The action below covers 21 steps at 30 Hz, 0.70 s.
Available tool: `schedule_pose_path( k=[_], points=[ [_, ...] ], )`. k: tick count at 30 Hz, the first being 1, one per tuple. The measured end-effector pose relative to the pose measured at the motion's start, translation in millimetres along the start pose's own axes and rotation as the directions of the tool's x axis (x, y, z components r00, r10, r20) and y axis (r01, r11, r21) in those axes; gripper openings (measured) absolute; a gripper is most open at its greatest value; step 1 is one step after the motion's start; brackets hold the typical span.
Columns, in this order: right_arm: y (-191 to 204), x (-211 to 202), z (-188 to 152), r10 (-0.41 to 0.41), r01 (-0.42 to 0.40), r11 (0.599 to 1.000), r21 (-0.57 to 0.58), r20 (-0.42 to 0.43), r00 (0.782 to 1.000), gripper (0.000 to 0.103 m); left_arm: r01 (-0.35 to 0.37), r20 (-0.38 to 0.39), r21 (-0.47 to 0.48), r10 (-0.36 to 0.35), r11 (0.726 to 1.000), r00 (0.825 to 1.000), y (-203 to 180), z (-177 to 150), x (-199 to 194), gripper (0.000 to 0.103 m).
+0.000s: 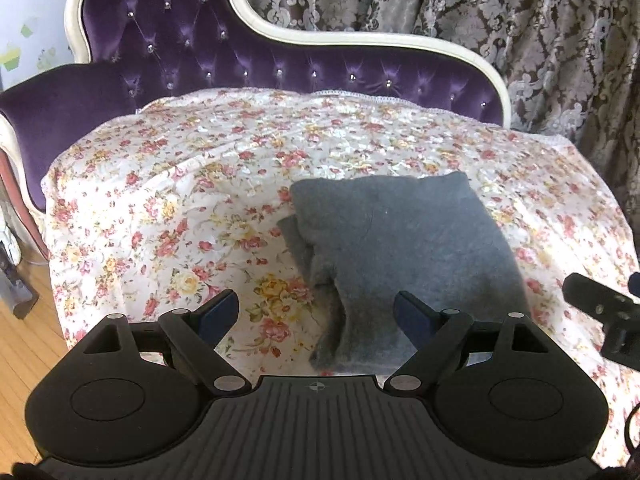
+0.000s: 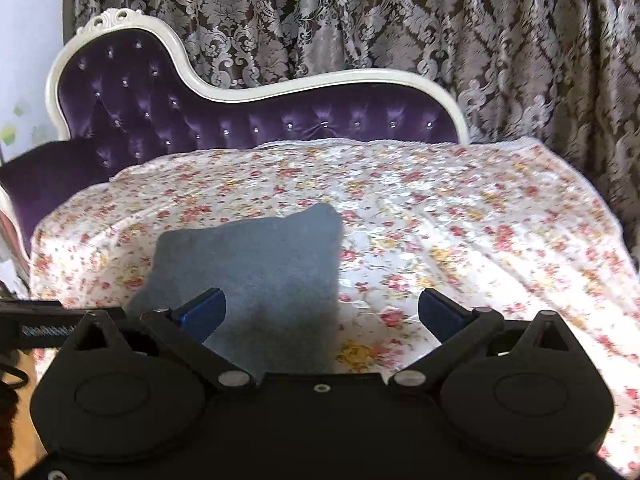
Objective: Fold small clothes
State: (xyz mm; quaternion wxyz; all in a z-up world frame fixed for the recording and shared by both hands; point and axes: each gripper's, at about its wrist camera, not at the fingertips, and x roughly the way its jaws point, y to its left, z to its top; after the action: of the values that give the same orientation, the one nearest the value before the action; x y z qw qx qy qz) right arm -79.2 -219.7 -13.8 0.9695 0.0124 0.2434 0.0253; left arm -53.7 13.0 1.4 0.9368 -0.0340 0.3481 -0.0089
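A folded grey knit garment [image 1: 400, 248] lies on a floral bedspread [image 1: 180, 208] — white cloth printed with small pink and yellow roses — that covers the seat of a purple tufted chaise [image 1: 168, 52] with a curved white frame. The garment forms a thick, roughly square bundle with its layers stacked; on its left side in the left wrist view, a lower layer sticks out slightly from under the top one. Both views look down and forward along the fingers. The left gripper [image 1: 316, 312] hovers just above the near edge of the garment with its jaws wide apart and nothing between the blue pads [image 1: 218, 312]; the cloth sits below and beyond the right-hand pad, not pinched. The right gripper [image 2: 322, 308] is also above the bedspread, jaws spread to their widest and holding nothing; in its own view the grey garment [image 2: 248, 264] lies under and beyond its left finger, while the right finger is over bare floral cloth. The tip of the right gripper [image 1: 600, 308] shows at the right edge of the left wrist view, well clear of the garment. Behind the chaise hangs a dark brown curtain [image 2: 440, 32] with a pale damask pattern. A strip of wooden floor [image 1: 24, 340] shows at the lower left, beside the draped bedspread edge.
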Motion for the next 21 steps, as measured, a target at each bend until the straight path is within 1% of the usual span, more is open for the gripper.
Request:
schedule_pose_path(
  k=[2,8,11,21],
  points=[
    [2,-3,-1,-0.015,0.015,1.0,-0.003,-0.002,1.0,0.102,-0.005,0.003,0.0,0.005,1.0,1.0,0,-1,-4,0.084],
    [1,-8,-5,0.066,-0.065,0.997,0.029,-0.025,0.998,0.102,-0.008,0.008,-0.006,0.008,1.0,1.0,1,-4,-12,0.084],
    [5,-10,-7,0.081,-0.08,0.996,0.026,-0.032,0.996,0.102,-0.009,0.012,-0.006,0.009,1.0,1.0,2,-6,-15,0.084],
    [11,-13,-11,0.118,-0.117,0.993,0.025,-0.046,0.992,0.102,-0.054,0.008,0.05,0.053,0.997,0.999,-4,-12,-15,0.084]
  ],
)
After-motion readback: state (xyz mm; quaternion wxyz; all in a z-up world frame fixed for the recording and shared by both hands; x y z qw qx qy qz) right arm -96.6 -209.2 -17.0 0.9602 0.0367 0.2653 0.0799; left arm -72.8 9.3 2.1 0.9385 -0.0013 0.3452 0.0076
